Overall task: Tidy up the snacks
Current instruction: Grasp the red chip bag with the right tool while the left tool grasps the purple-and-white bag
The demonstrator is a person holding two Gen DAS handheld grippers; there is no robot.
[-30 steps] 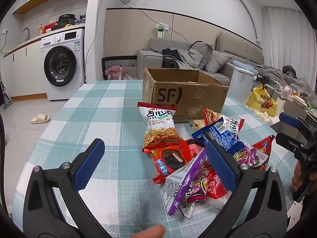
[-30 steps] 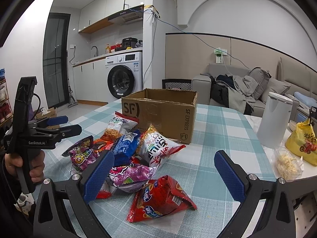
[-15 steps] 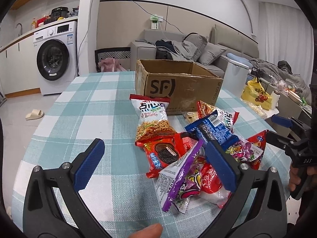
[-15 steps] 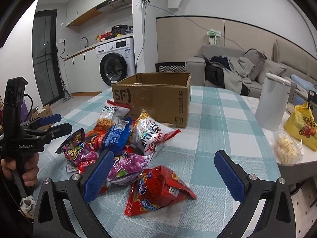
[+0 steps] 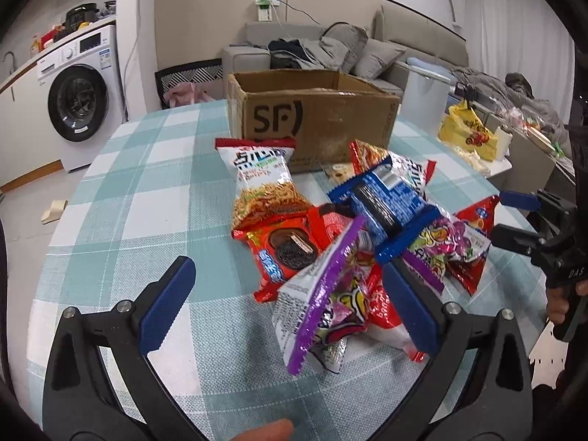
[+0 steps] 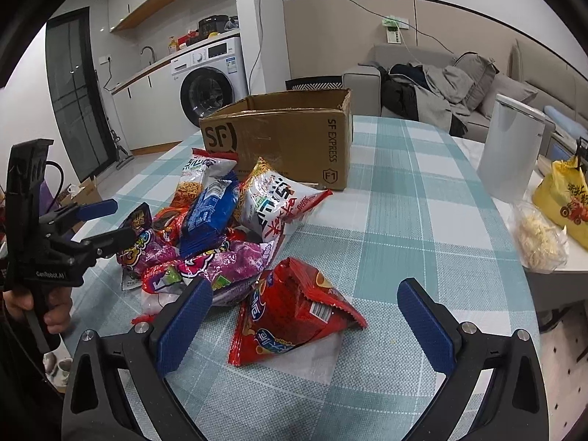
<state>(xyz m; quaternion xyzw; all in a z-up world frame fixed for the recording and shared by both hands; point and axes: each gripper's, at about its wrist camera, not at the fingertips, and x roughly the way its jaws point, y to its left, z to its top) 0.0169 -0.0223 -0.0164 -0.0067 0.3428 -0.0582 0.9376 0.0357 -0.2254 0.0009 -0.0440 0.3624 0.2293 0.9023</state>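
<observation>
Both tools have closed in on the snack pile (image 5: pixel 349 250), now nearer than a second ago. The left tool (image 5: pixel 290 305) and right tool (image 6: pixel 305 316) are spread wide, empty. The cardboard box (image 6: pixel 286 136) waits beyond on the tabletop (image 5: pixel 147 191); a first pick looks imminent.

Glossy crinkled foil-plastic red snack bag (image 6: pixel 294 316); matt brown corrugated cardboard box (image 5: pixel 316 117); woven teal-and-white checked cloth tablecloth (image 5: pixel 147 191); gripper's textured blue pads (image 6: pixel 183 323) on matt black plastic.
</observation>
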